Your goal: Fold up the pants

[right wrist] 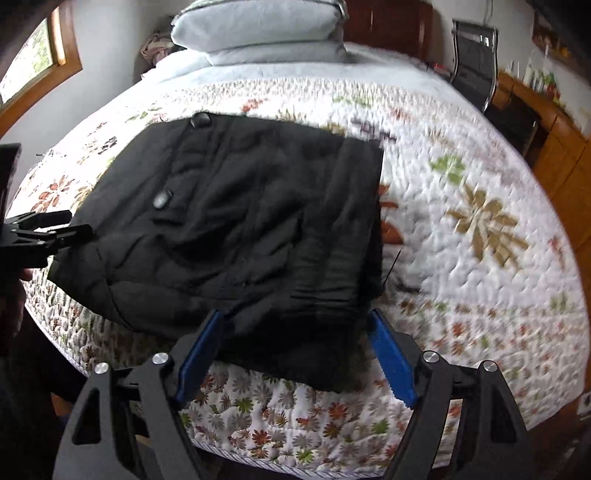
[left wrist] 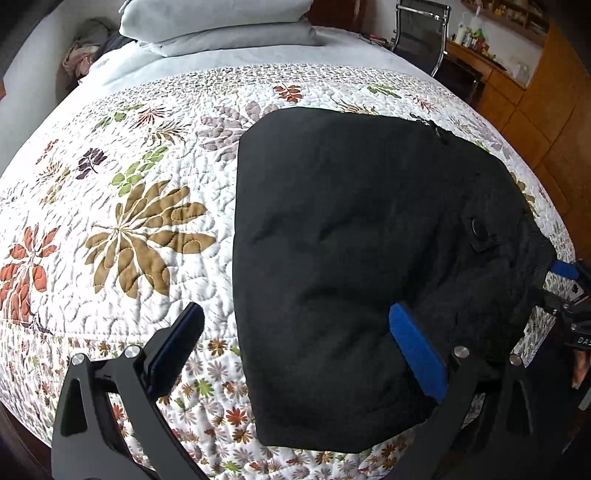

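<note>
The black pants (left wrist: 351,229) lie folded into a thick bundle on the floral quilt (left wrist: 122,221), close to the bed's near edge. My left gripper (left wrist: 295,310) is open above the bundle's near left edge, with one finger over the quilt and the blue pad (left wrist: 413,350) over the cloth. In the right wrist view the pants (right wrist: 240,221) show a waistband with buttons. My right gripper (right wrist: 295,314) is open, its fingers standing on either side of the bundle's near right part without pressing it. Each gripper shows at the edge of the other's view, right gripper (left wrist: 565,273) and left gripper (right wrist: 44,229).
Pale grey pillows (left wrist: 221,26) are stacked at the head of the bed. A dark chair (left wrist: 421,37) and a wooden desk with shelves (left wrist: 517,85) stand beyond the bed's far right side. The quilt (right wrist: 480,221) stretches to the right of the pants.
</note>
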Available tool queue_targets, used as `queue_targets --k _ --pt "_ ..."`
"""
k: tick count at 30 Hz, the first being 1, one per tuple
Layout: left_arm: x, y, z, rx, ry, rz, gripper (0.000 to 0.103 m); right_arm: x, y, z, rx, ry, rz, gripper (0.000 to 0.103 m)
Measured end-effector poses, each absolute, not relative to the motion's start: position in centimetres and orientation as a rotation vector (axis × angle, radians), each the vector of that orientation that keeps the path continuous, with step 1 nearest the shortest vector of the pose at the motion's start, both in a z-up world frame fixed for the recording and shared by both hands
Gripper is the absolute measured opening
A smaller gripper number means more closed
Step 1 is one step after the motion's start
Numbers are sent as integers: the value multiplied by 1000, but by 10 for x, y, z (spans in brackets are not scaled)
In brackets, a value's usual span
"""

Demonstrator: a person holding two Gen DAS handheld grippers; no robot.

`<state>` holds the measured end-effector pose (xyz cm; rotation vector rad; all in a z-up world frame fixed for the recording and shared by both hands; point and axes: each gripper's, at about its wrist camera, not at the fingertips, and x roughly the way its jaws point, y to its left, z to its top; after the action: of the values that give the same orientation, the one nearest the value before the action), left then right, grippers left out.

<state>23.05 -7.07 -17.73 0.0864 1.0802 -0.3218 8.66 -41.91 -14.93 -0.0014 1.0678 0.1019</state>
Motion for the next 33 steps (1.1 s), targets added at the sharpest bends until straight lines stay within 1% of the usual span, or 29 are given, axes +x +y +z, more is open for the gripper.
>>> queue_targets --k 3,7,12,16,21,24,27,33 --pt "231 -68 -176 76 1086 -332 101 84 -423 -143 14 1050 117 80" --pt "237 -68 -164 109 1058 -334 100 91 -433 -110 -7 947 99 80" --pt "259 -75 -150 147 1025 -326 100 140 -434 -90 -53 899 77 83" --pt "274 -83 -145 163 1009 -322 100 180 -421 -97 -95 920 82 83" --pt "291 -94 -146 184 996 -325 100 207 -418 -114 -88 975 62 83" --pt "303 -100 -153 186 1009 -328 100 211 -417 -126 -93 1013 55 84" --pt "311 -103 -161 183 1028 -338 100 213 -418 -136 -87 1034 50 89" --pt "314 -105 -163 190 1037 -355 100 207 -426 -133 -33 1030 70 89"
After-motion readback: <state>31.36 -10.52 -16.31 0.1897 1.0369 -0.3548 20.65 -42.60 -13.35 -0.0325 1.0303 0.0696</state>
